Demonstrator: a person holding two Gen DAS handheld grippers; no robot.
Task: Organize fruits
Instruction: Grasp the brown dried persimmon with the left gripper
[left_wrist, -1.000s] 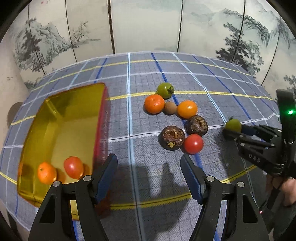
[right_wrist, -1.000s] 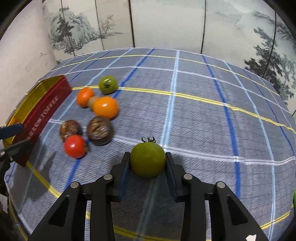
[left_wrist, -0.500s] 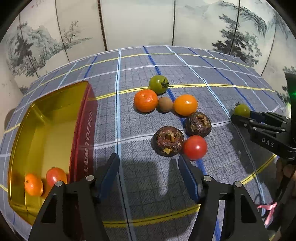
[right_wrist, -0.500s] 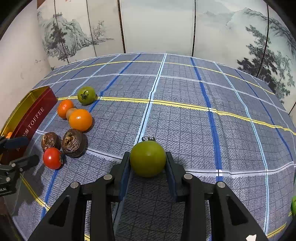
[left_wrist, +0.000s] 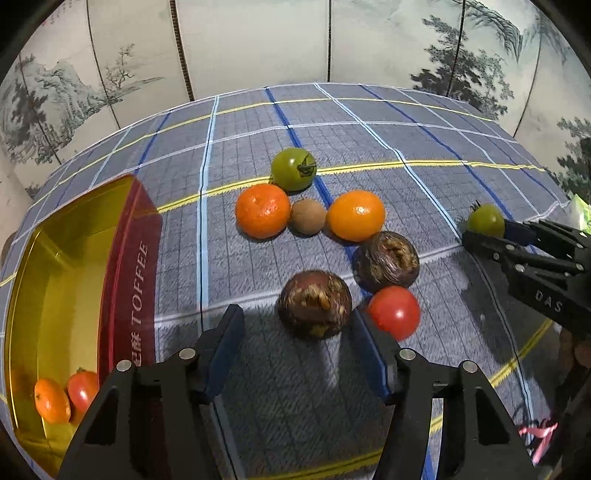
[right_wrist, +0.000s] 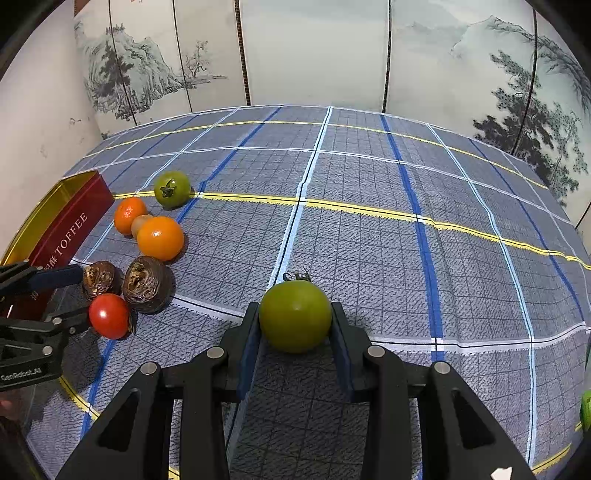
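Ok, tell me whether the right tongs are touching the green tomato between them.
Touching. The right wrist view shows both pads of the right tongs pressed against the sides of the green tomato, lifted off the cloth.

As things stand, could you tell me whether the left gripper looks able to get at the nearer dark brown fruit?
Probably yes: the left gripper, its jaws closing, has the dark brown fruit just ahead between its fingers, with nothing over it. The red tomato crowds one finger.

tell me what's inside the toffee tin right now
The toffee tin holds a small orange and a red tomato in its near corner. The rest of its gold floor looks bare, but the left gripper covers the nearest bit.
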